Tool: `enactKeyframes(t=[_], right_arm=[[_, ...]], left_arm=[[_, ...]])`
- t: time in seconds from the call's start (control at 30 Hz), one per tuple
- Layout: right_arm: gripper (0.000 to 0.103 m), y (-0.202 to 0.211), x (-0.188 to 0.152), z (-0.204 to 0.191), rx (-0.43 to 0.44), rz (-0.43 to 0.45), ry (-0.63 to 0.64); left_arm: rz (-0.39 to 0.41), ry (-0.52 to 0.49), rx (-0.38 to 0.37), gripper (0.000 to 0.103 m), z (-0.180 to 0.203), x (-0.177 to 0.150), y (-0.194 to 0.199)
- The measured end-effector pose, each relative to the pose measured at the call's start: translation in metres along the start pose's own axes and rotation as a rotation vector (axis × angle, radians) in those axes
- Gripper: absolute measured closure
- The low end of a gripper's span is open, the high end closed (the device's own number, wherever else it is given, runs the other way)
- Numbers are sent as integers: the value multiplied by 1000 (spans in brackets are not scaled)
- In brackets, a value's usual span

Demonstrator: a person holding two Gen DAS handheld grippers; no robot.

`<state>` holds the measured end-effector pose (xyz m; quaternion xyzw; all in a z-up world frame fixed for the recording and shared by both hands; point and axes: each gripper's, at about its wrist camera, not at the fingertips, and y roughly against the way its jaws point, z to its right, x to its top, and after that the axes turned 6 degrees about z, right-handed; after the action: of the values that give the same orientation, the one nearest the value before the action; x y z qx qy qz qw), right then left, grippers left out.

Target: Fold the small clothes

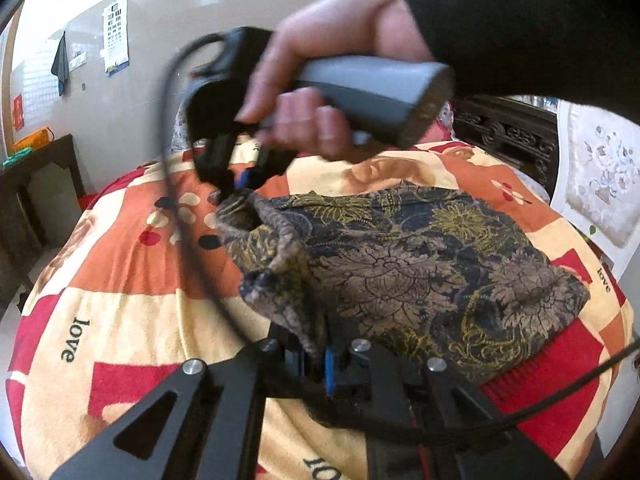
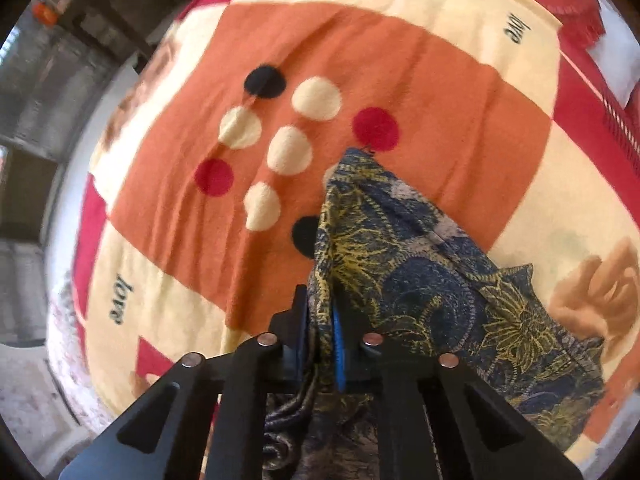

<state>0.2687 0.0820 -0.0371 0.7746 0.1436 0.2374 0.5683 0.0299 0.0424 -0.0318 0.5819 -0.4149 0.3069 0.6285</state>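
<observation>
A dark floral garment (image 1: 420, 264) in navy, brown and yellow lies on a bed blanket (image 1: 120, 264) of red, orange and cream squares. My left gripper (image 1: 316, 348) is shut on the garment's near left edge, with the cloth bunched between its jaws. My right gripper (image 1: 236, 192), held by a hand (image 1: 320, 92) in a black sleeve, is shut on the far left corner. In the right wrist view the right gripper (image 2: 322, 328) pinches a fold of the garment (image 2: 420, 264), which hangs lifted over the blanket (image 2: 360, 60).
A dark wooden side table (image 1: 36, 184) stands left of the bed. A carved dark headboard (image 1: 508, 136) and a white embroidered cushion (image 1: 604, 184) sit at the far right. A black cable (image 1: 180, 200) trails across the blanket. The floor (image 2: 36, 380) shows past the bed's edge.
</observation>
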Motion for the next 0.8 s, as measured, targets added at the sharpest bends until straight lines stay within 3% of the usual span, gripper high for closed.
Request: enactKeyframes(t=[0.17, 0.43, 0.8], right_arm=[[103, 23, -21, 43, 71, 66, -71], [103, 52, -55, 106, 107, 130, -165], [103, 90, -104, 172, 89, 184, -230]], left_arm=[[-8, -17, 8, 97, 7, -1, 2], [15, -76, -42, 98, 44, 16, 9], [-20, -212, -123, 98, 119, 13, 1]])
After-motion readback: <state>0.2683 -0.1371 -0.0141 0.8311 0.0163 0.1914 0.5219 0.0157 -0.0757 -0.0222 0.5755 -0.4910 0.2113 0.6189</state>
